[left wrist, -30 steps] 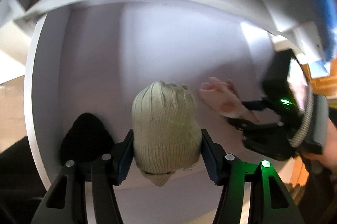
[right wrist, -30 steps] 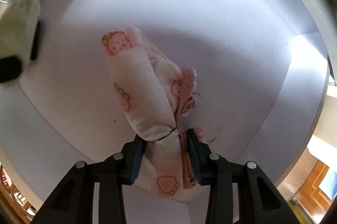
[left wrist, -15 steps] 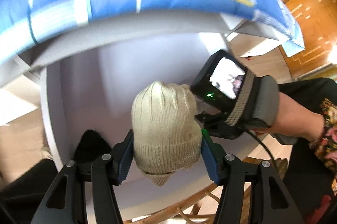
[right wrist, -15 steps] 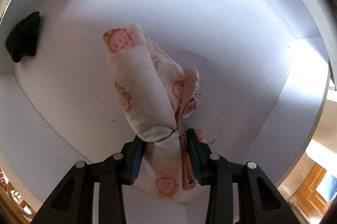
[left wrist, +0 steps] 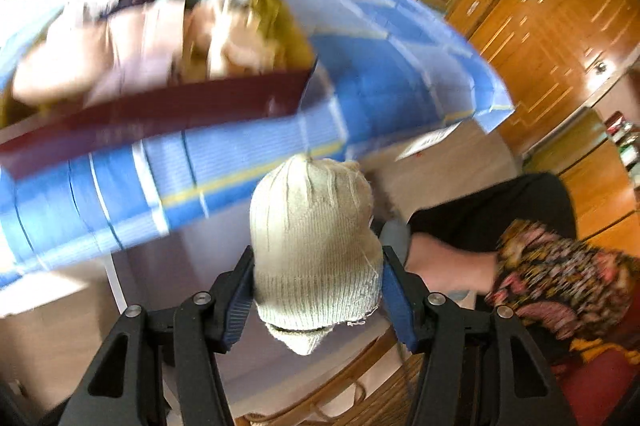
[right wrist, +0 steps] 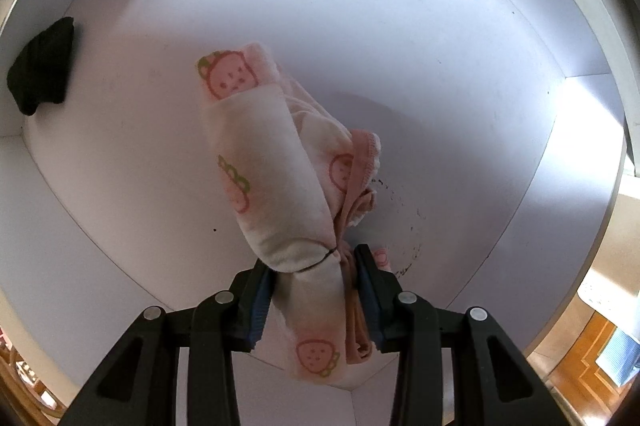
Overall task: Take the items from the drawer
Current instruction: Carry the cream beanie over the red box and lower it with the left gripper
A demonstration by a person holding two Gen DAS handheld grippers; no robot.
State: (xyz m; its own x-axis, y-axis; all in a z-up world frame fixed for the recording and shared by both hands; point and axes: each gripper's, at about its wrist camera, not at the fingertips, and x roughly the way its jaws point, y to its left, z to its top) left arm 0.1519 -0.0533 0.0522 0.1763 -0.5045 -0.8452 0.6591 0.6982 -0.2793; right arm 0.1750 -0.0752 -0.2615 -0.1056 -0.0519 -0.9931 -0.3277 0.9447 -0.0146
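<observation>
Left wrist view: left gripper (left wrist: 318, 290) pinches a cream knit hat (left wrist: 314, 246) across its ribbed band, pads on either flank; the crown points away.
Hat position: lifted clear of the drawer, in front of a blue checked cloth (left wrist: 248, 142) with a box of blurred goods (left wrist: 160, 42) on it, likely the drop-off place.
Person: bare forearm (left wrist: 452, 262) and patterned sleeve (left wrist: 560, 282) at right.
Right wrist view: right gripper (right wrist: 314, 290) clamps a strawberry-print cloth roll (right wrist: 272, 178) near its lower end, the rest sticking out forward.
Roll position: above the white drawer floor (right wrist: 400, 38); contact cannot be told.
Left behind: black item (right wrist: 42, 66) in the far-left corner.
Judgement: narrow end-grip suits bunched fabric.
</observation>
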